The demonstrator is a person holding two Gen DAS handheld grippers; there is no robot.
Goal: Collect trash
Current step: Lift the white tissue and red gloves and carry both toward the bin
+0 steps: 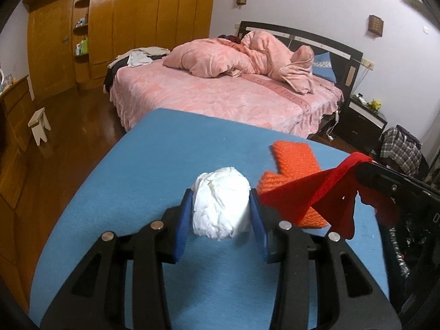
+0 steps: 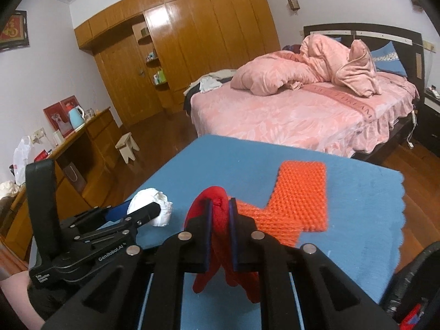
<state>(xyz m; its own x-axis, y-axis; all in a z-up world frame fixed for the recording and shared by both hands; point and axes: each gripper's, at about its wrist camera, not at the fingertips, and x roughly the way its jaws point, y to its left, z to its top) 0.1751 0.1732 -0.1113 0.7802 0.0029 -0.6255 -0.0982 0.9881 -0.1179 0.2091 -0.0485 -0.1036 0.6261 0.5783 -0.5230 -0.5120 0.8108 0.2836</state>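
A crumpled white paper wad (image 1: 221, 203) sits on the blue table (image 1: 154, 165) between the blue pads of my left gripper (image 1: 220, 196), which is closed on its sides. The wad also shows in the right wrist view (image 2: 154, 206), with the left gripper (image 2: 137, 211) around it. My right gripper (image 2: 220, 206) is shut on a red cloth (image 2: 217, 220) that hangs from its fingers above the table; the cloth also shows in the left wrist view (image 1: 324, 192). An orange knitted mat (image 2: 299, 200) lies flat on the table behind the cloth.
A pink bed (image 1: 220, 93) stands beyond the table's far edge. A wooden wardrobe (image 2: 192, 41) lines the back wall. A small white stool (image 2: 126, 147) stands on the wooden floor, and a wooden dresser (image 2: 90, 137) is at left. A dark bin rim (image 2: 412, 275) is at lower right.
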